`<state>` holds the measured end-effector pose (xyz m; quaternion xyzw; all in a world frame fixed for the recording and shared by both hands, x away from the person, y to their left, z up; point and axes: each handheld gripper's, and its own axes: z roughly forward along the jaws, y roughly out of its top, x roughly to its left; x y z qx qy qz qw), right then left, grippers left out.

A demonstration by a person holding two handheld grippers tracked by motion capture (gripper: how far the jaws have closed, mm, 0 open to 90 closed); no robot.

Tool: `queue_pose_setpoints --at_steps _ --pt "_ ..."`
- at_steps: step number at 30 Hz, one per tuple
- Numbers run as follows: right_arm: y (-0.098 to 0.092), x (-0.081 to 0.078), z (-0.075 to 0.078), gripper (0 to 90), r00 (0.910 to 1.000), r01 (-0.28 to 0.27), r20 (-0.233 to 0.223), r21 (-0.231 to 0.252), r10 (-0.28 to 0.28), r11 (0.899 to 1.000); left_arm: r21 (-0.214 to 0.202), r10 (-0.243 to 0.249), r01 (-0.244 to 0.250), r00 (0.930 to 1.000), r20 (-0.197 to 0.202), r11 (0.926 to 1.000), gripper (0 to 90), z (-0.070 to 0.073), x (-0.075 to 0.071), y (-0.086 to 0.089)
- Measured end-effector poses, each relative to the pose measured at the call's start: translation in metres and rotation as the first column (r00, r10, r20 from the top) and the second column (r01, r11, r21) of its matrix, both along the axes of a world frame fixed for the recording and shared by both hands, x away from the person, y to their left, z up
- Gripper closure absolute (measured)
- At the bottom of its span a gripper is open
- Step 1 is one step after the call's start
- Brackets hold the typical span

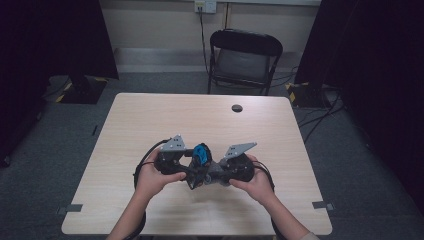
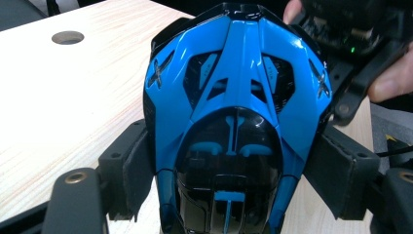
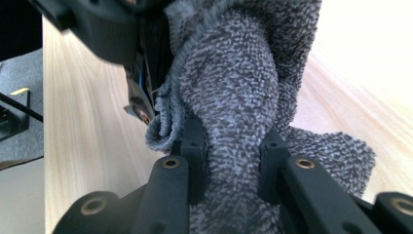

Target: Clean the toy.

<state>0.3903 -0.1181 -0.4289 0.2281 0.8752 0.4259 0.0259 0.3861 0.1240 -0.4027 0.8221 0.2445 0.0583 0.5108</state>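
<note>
Over the near half of the counter [image 1: 150,115], roughly midway between its left and right edges, the left tongs [image 2: 229,165] are clamped on a blue and black toy car [image 2: 234,112], one pad pressed to each flank. In the left gripper view the car's long axis runs straight away from those tongs, along the line of the jaws, with the far end of the body reaching toward the right hand [image 2: 394,80]. The right tongs [image 3: 234,161] are clenched on a bunched grey cloth [image 3: 234,97], which rises as a thick fold from between the pads and drapes back over the counter behind them. In the right gripper view the cloth stands just beside the dark body of the left gripper, and a sliver of blue shows at its edge; whether cloth and car touch I cannot tell. From above, the car [image 1: 202,155] sits between the two hands, left hand [image 1: 152,177] to one side. The wiping stroke looks likely to run along the car's length, so the cloth-bearing right hand is the one to move.
</note>
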Motion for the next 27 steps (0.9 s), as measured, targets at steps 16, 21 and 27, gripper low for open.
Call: queue_pose_setpoints --at_steps 16,21,27 --pt "0.013 -0.006 -0.020 72.1 0.9989 -0.028 -0.038 -0.021 0.028 0.999 -0.019 0.017 -0.017 0.9998 0.007 0.9997 24.5 0.005 0.001 0.003" --pt "0.015 -0.008 -0.026 72.1 0.9980 -0.043 -0.049 -0.050 0.040 0.998 -0.021 0.027 -0.026 0.9996 0.005 0.9994 24.6 0.006 0.002 0.005" --pt "0.010 -0.012 -0.028 71.9 0.9975 -0.054 -0.050 -0.068 0.051 0.996 -0.026 0.036 -0.036 0.9993 0.006 0.9990 24.6 0.006 0.002 0.009"
